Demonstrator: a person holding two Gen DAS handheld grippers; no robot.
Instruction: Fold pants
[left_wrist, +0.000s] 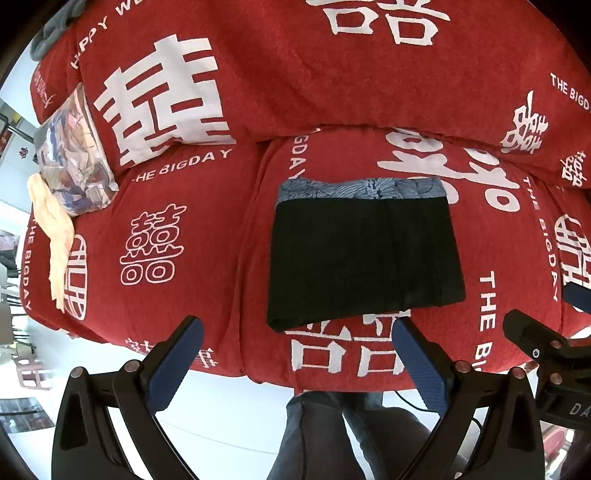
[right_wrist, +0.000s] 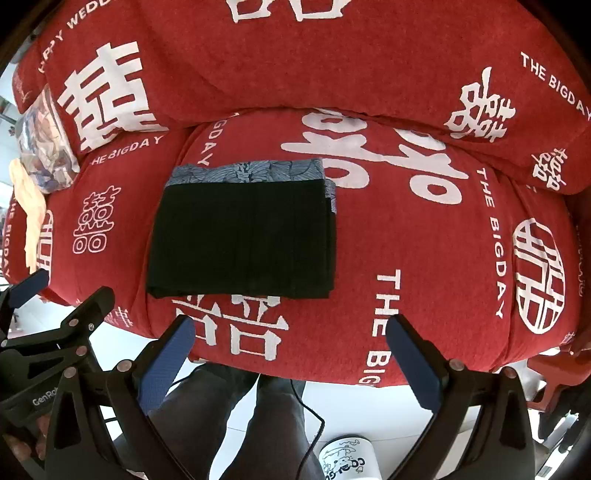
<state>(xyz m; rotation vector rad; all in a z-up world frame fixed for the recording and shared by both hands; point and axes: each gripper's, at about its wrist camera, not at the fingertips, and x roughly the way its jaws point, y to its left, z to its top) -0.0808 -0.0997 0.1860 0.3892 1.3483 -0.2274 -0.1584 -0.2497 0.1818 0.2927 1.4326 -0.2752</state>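
Pants: black pants (left_wrist: 364, 258) lie folded, a neat rectangle on the red sofa cover (left_wrist: 207, 240).
Left gripper (left_wrist: 299, 354): spread wide, empty.
Right gripper (right_wrist: 290, 349): released too.
Tip: looks finished; lift clear without snagging the near edge.

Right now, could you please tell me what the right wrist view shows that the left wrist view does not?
Only the right wrist view shows a white printed cup on the floor, and the left claw at its left edge. Only the left wrist view shows the right claw at its right edge. Both share the folded black pants, the red sofa cover, the patterned cushion and open claws.
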